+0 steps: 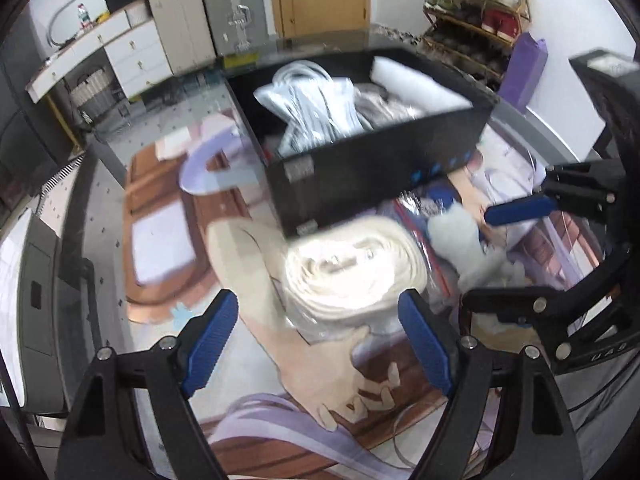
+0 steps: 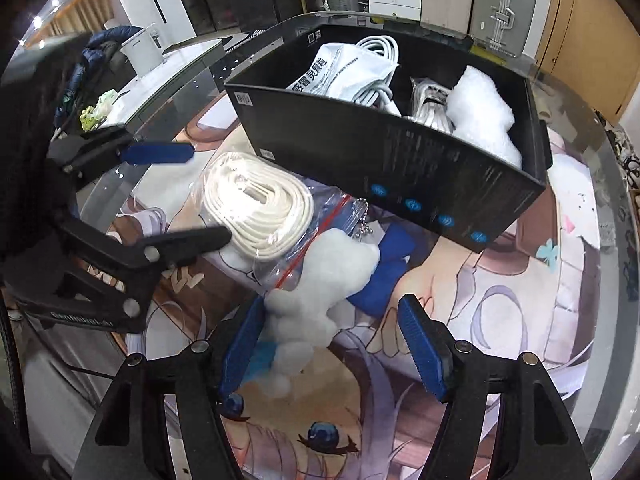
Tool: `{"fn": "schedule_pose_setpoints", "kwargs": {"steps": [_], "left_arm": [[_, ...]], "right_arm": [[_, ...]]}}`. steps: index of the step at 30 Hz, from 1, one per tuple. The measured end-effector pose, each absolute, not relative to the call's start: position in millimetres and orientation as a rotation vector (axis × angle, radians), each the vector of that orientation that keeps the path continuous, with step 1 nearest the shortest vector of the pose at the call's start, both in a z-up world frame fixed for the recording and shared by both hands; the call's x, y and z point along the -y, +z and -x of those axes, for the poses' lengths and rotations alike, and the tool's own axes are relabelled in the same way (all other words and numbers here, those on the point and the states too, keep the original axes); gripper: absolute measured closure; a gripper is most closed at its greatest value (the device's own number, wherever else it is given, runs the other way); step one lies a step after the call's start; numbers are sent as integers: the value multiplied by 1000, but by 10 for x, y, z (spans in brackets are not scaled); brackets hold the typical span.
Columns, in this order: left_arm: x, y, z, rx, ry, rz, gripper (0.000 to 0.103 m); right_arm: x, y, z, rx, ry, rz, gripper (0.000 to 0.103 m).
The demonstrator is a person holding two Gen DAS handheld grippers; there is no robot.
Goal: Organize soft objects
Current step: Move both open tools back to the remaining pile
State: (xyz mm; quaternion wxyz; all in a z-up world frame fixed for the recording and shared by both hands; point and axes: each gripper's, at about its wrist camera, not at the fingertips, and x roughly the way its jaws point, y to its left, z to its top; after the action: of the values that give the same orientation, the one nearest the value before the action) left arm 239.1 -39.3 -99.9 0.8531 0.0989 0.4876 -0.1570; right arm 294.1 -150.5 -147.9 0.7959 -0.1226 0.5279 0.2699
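Note:
A coil of cream rope in a clear zip bag [image 1: 352, 272] [image 2: 260, 212] lies on the printed mat in front of a black box [image 1: 360, 176] [image 2: 400, 160]. My left gripper [image 1: 320, 340] is open, its fingers either side of the near end of the coil, not touching it. A tuft of white stuffing [image 2: 320, 280] [image 1: 460, 236] lies right of the bag, partly over a blue cloth piece [image 2: 384, 276]. My right gripper [image 2: 332, 344] is open around the stuffing's near end. The box holds white cables, a printed bag and more stuffing [image 2: 484, 116].
The printed mat [image 2: 500, 300] covers a glass table. Suitcases [image 1: 208, 12], white drawers [image 1: 128, 52] and a shoe rack [image 1: 476, 12] stand behind. A white kettle [image 2: 140, 48] sits on a side counter.

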Motion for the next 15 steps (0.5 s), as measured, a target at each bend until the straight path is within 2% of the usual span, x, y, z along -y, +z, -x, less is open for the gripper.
{"fn": "schedule_pose_setpoints", "kwargs": {"steps": [15], "left_arm": [[884, -1035, -2052, -1076, -530, -248, 21]], "right_arm": [[1885, -1468, -2992, -1138, 510, 275, 33]]}}
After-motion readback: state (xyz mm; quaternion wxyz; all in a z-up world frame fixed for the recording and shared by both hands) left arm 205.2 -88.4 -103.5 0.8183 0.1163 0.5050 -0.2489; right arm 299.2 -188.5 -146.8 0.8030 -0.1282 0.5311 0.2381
